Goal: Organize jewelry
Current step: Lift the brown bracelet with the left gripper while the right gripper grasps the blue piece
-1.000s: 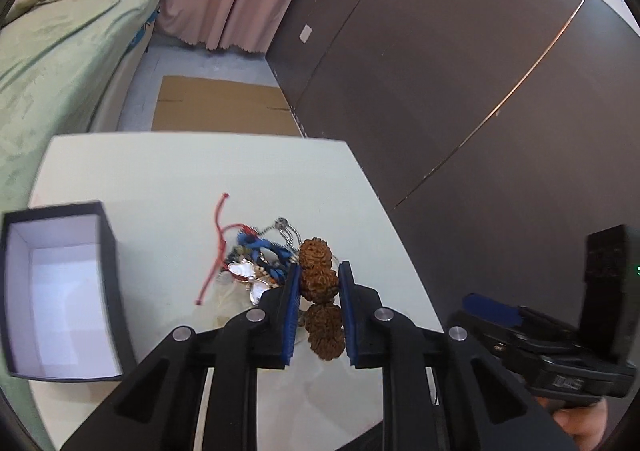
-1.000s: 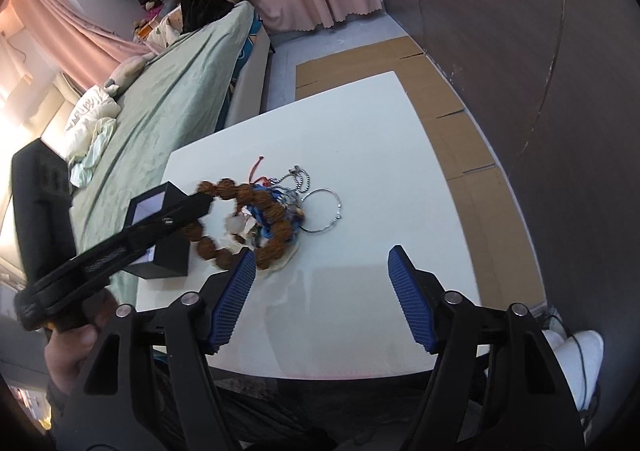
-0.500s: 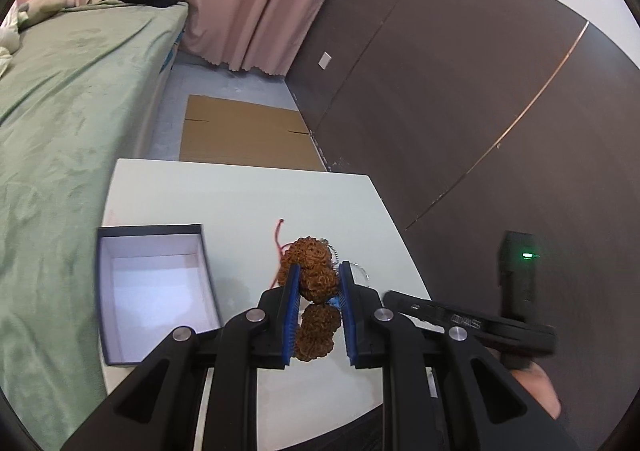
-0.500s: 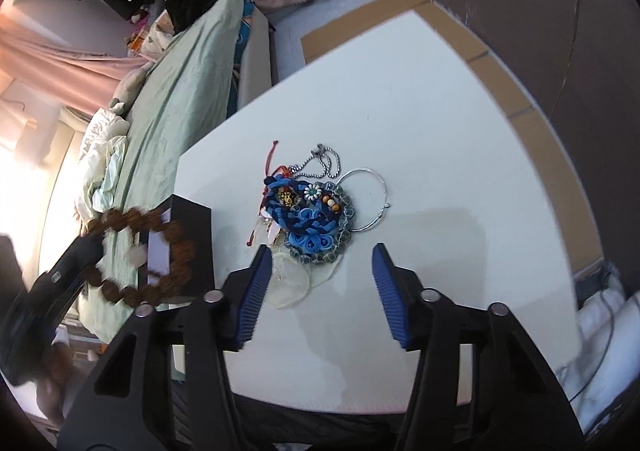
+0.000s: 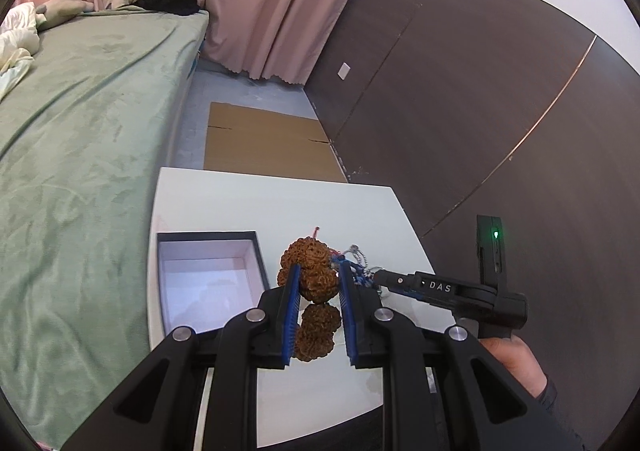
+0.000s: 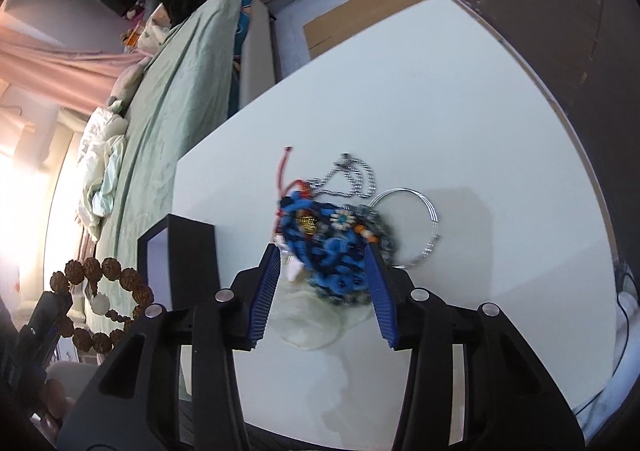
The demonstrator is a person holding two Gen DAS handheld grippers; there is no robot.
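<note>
My left gripper point(image 5: 319, 285) is shut on a bracelet of big brown knobbly beads point(image 5: 310, 257), held in the air just right of an open black box with a white inside point(image 5: 206, 237). In the right wrist view the bracelet point(image 6: 102, 271) hangs as a ring from the left gripper point(image 6: 50, 305), beside the box point(image 6: 192, 251). My right gripper point(image 6: 322, 251) is low over the jewelry pile and its jaws are closing. A blue braided piece point(image 6: 332, 263) lies between the jaws, and I see no firm press on it. A silver chain point(image 6: 360, 179), a wire hoop point(image 6: 424, 219) and a red cord point(image 6: 282, 167) lie around it.
The white table point(image 6: 440, 91) ends close on the right at a dark panelled wall point(image 5: 480, 111). A bed with a green cover point(image 5: 80, 131) runs along the left edge. Flat cardboard point(image 5: 260, 143) lies on the floor beyond. A pale translucent ring point(image 6: 316, 327) lies under the pile.
The left gripper has risen and drifted toward the box with the brown bracelet. The right gripper has dropped over the pile, and its jaws have narrowed around the blue piece.
</note>
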